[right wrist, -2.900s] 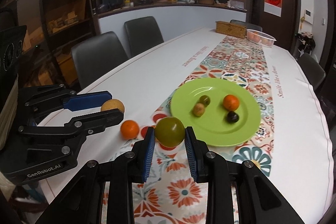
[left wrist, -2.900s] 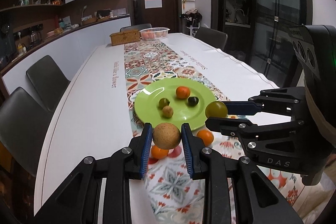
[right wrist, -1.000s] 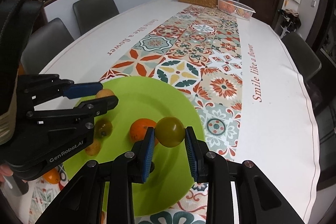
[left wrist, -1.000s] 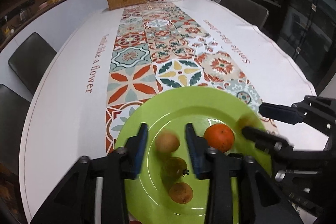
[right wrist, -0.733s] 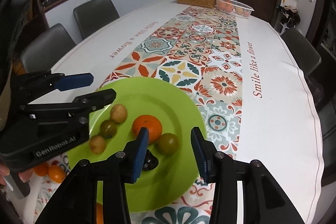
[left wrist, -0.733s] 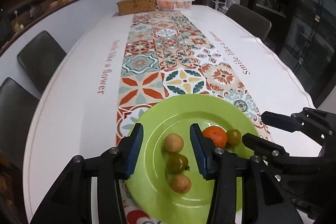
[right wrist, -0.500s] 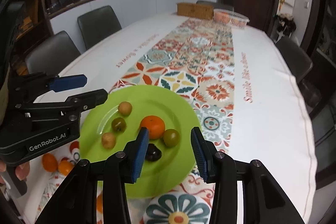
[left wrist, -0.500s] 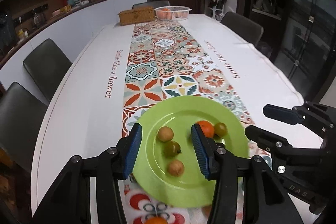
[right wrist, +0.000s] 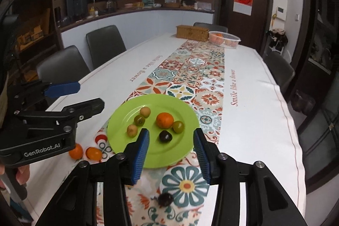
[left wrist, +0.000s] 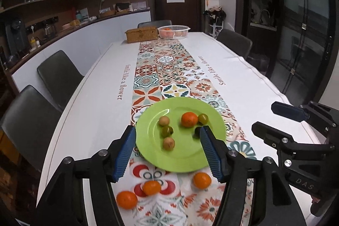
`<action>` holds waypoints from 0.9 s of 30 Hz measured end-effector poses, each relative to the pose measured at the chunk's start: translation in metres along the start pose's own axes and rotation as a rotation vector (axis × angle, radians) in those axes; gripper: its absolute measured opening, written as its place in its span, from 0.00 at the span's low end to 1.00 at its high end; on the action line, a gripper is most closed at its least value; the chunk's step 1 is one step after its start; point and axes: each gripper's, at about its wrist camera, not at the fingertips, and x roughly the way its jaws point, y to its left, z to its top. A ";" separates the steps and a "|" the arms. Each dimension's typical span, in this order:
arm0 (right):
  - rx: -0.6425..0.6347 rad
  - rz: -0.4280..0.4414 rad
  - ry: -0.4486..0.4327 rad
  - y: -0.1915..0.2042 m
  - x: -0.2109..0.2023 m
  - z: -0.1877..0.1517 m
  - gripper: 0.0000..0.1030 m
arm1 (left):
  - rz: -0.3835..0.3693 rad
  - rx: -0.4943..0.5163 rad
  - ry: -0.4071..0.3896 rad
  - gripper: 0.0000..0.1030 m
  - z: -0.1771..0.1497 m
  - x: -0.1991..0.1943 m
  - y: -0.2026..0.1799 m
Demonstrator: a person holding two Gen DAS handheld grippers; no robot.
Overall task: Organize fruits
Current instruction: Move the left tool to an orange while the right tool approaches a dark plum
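Dining table (left wrist: 99,96) — green plate (left wrist: 152,154) flat | six fruits on it

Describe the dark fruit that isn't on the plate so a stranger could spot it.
Find the green plate on the patterned table runner. Nearer the camera, between the right gripper fingers, lies a dark fruit. Unlike its twin, it sits on cloth.
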 end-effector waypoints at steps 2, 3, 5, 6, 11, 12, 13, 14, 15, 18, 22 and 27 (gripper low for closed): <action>0.001 -0.012 -0.017 0.002 -0.010 -0.007 0.50 | -0.007 -0.001 -0.008 0.63 -0.006 -0.008 -0.002; 0.001 -0.014 -0.022 0.004 -0.016 -0.011 0.50 | -0.014 -0.002 -0.010 0.65 -0.010 -0.012 -0.004; 0.009 -0.017 -0.025 0.006 -0.023 -0.018 0.50 | -0.028 0.005 -0.018 0.66 -0.018 -0.019 -0.007; 0.018 -0.012 -0.029 0.007 -0.028 -0.023 0.51 | -0.031 0.006 -0.019 0.68 -0.022 -0.022 -0.008; 0.048 -0.033 -0.029 0.010 -0.039 -0.044 0.58 | -0.028 0.027 -0.035 0.78 -0.041 -0.034 -0.014; 0.049 -0.041 -0.024 0.010 -0.039 -0.049 0.58 | -0.031 0.036 -0.037 0.78 -0.045 -0.035 -0.015; 0.050 -0.042 -0.020 0.010 -0.039 -0.052 0.58 | -0.032 0.046 -0.038 0.79 -0.049 -0.035 -0.016; 0.055 -0.043 -0.011 0.010 -0.039 -0.056 0.58 | -0.039 0.055 -0.038 0.79 -0.053 -0.035 -0.018; 0.058 -0.042 -0.004 0.009 -0.038 -0.059 0.58 | -0.050 0.062 -0.042 0.80 -0.056 -0.036 -0.019; 0.065 -0.040 0.017 0.006 -0.035 -0.070 0.58 | -0.094 0.074 -0.061 0.83 -0.066 -0.034 -0.023; 0.070 -0.039 0.040 0.004 -0.029 -0.082 0.58 | -0.123 0.086 -0.053 0.83 -0.075 -0.026 -0.029; 0.069 -0.056 0.063 0.003 -0.020 -0.094 0.58 | -0.131 0.112 -0.040 0.82 -0.084 -0.012 -0.033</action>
